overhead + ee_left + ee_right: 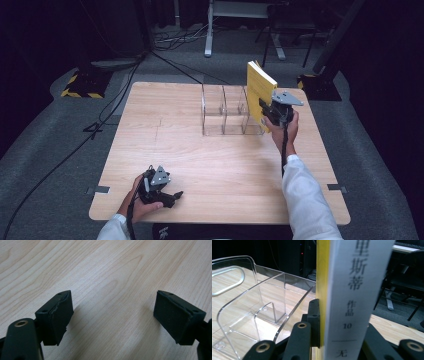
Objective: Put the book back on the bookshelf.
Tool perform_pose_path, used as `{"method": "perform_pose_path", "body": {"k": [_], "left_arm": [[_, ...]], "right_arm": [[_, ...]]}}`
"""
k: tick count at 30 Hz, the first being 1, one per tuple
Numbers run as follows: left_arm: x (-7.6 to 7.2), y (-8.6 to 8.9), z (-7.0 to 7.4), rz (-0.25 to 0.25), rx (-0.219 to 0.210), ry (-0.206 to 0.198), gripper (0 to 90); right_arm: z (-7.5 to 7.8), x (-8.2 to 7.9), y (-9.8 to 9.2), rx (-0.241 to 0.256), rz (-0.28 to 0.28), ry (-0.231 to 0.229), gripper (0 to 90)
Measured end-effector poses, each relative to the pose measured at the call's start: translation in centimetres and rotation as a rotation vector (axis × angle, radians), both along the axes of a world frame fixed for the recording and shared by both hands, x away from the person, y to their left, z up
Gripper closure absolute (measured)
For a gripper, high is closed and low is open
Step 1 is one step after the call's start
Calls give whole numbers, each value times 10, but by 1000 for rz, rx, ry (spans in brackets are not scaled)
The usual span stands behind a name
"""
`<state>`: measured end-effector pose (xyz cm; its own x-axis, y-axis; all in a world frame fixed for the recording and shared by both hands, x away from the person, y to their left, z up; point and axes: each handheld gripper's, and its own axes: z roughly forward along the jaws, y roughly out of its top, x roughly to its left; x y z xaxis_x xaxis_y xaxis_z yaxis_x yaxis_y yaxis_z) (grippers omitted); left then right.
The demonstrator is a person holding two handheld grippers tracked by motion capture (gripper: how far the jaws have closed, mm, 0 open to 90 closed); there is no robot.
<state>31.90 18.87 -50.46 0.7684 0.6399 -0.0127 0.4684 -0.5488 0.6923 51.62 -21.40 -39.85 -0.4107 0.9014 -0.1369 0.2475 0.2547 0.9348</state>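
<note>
A yellow book (259, 90) stands upright in the air at the right end of a clear plastic divider rack (227, 111). My right gripper (270, 111) is shut on it. In the right gripper view the book's white spine (359, 290) with printed characters rises between the jaws, and the rack's clear walls (262, 305) lie just to its left. My left gripper (167, 196) rests near the table's front left, held by a hand, open. In the left gripper view its two black pads (58, 315) stand wide apart over bare wood with nothing between them.
The wooden table (200, 165) stands on grey carpet. Cables (115, 95) run across the floor at the left. Yellow-and-black stand bases (82, 85) and metal frame legs (210, 35) are beyond the far edge.
</note>
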Motion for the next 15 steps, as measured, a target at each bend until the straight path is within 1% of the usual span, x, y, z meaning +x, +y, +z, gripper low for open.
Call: {"method": "perform_pose_path", "body": {"k": [4, 14, 15], "left_arm": [[0, 0, 0, 0, 0, -1, 168], [0, 0, 0, 1, -1, -1, 168], [0, 0, 0, 1, -1, -1, 168]], "right_arm": [[-4, 5, 3, 9, -18, 2, 762], [-16, 13, 7, 30, -41, 6, 761], [-20, 15, 8, 26, -51, 14, 761]]}}
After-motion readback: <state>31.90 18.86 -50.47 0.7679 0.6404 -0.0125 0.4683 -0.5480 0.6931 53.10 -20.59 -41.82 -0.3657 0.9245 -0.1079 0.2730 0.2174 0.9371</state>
